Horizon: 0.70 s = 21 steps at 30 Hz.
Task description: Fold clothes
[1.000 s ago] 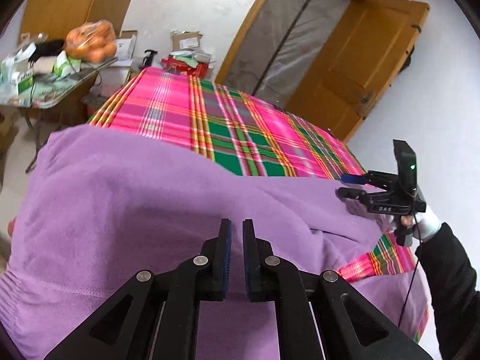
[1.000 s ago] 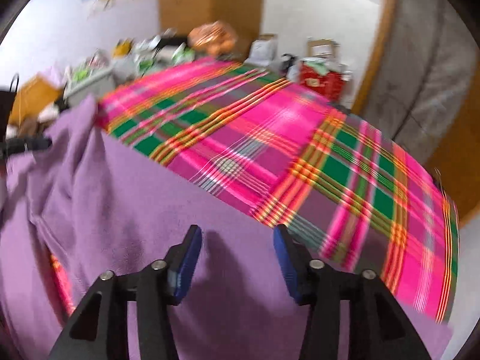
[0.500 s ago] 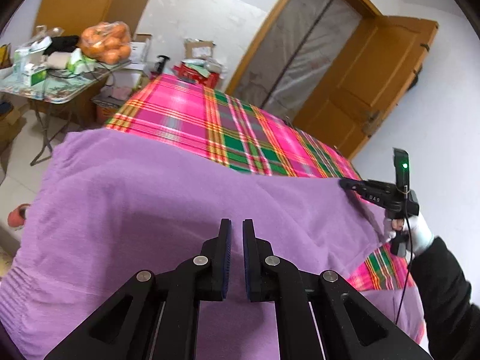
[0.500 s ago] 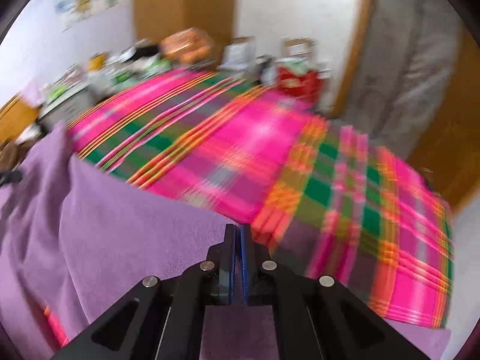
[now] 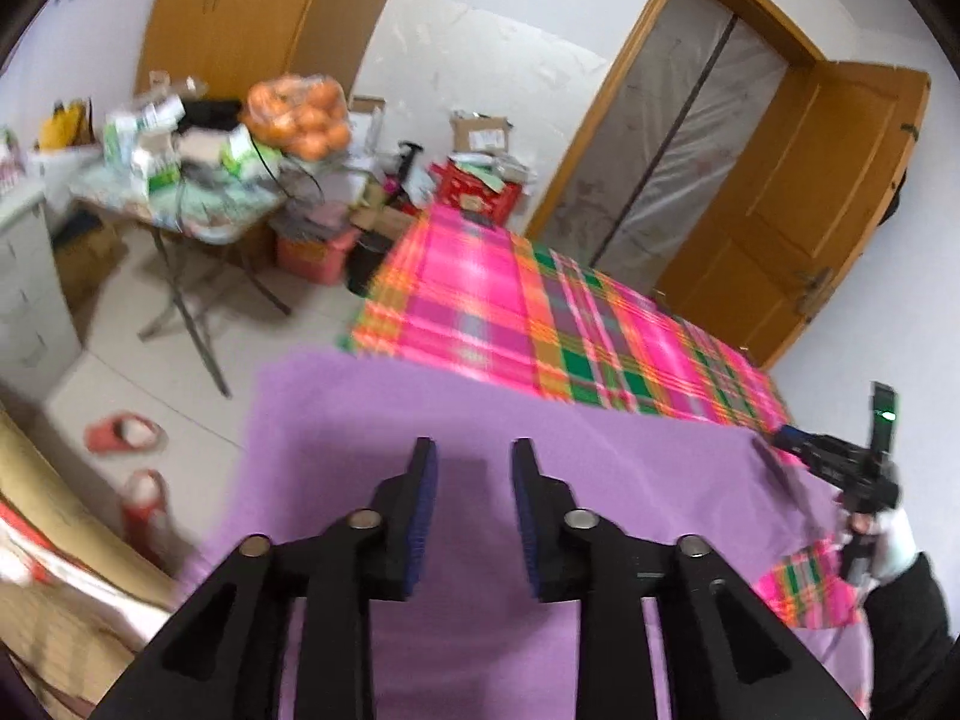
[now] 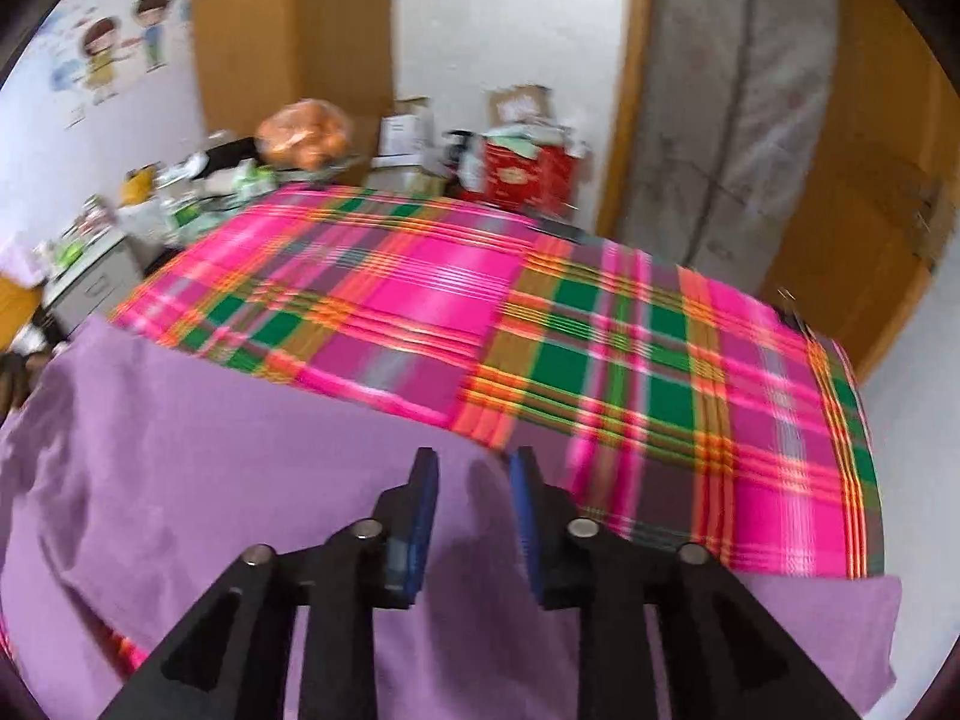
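Opening above the purple garment [image 5: 540,450], both the left gripper [image 5: 471,504] and the right gripper [image 6: 471,510] grasp nothing. It lies flat on the plaid bed [image 6: 600,324], from 6 to 9 o'clock in the right view. One fold looks laid; further folds seemingly remain.

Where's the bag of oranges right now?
In the left wrist view the bag of oranges sits upper left, atop the cluttered folding table, in front of the wooden wardrobe and left of the plaid bed cover.
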Each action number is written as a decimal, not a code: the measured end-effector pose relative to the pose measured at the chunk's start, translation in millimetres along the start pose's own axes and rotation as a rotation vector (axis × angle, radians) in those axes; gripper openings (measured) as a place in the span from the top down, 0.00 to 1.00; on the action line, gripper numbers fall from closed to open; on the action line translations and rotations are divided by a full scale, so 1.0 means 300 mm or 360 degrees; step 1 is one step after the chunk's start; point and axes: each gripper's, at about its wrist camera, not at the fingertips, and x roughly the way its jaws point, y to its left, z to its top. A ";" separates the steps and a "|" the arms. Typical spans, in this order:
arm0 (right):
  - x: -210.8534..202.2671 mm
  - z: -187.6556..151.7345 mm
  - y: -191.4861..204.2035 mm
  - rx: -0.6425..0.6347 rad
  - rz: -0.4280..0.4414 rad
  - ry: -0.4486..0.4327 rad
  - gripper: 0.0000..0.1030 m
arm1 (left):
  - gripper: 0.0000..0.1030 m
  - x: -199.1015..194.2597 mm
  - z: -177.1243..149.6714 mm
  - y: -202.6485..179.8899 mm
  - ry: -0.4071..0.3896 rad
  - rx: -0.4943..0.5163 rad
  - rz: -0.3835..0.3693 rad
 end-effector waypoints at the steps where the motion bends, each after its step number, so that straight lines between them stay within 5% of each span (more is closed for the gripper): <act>1: 0.002 0.004 0.026 -0.0036 0.0020 0.0001 0.69 | 0.64 -0.005 0.028 0.017 -0.0006 0.0020 0.0029; 12: 0.174 0.114 0.286 -0.0385 0.0215 0.0088 0.64 | 0.62 0.323 0.169 0.268 0.0346 0.0018 0.0185; 21: 0.309 0.151 0.288 -0.0377 0.0391 0.0240 0.64 | 0.48 0.389 0.149 0.328 0.0447 0.0038 -0.0022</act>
